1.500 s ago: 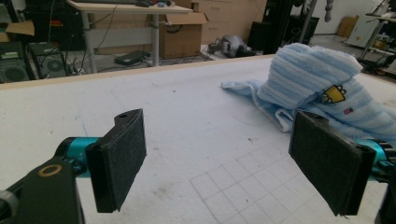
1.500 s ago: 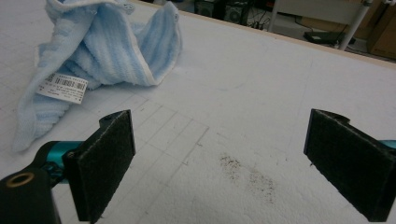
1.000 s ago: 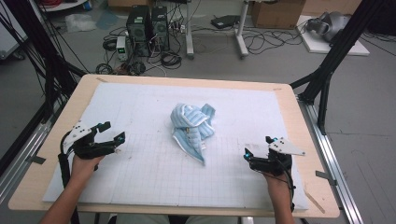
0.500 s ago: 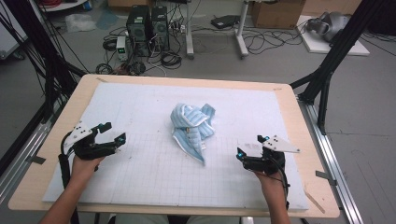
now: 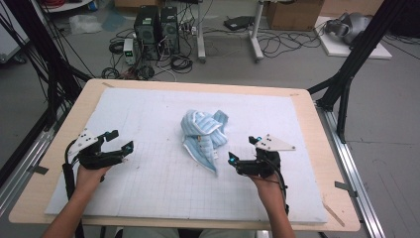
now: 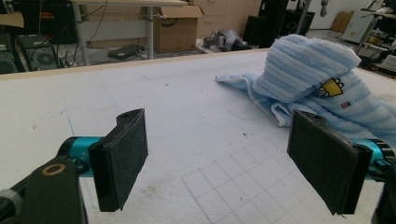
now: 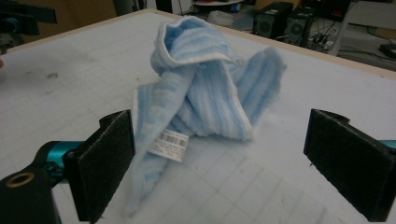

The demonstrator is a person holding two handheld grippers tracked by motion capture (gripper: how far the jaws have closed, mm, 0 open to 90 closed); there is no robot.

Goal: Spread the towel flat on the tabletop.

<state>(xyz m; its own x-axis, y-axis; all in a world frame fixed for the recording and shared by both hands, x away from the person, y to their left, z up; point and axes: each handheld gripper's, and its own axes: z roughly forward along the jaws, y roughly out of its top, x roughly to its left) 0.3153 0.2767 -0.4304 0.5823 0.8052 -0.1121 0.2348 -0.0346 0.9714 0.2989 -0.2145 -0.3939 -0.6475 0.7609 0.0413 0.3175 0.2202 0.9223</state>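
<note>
High view: towel, crumpled, mid-mat, long axis running toward the near edge; right gripper nearer, just beside its tail.
Left gripper view: left gripper jaws spread, empty; towel ahead-right.
Right gripper view: jaws spread, empty; towel dead ahead, tail by one jaw.

**Crumpled blue towel, mid-mat**

Light blue ribbed towel lies bunched in a heap near the middle of the white gridded mat. White trim runs along its edges. 1 fold stands up high and curls over; a narrow tail trails flat toward the person's side. White barcode label sits on the lower fold. Small yellow patch and tiny red tag show on the other side.
</note>
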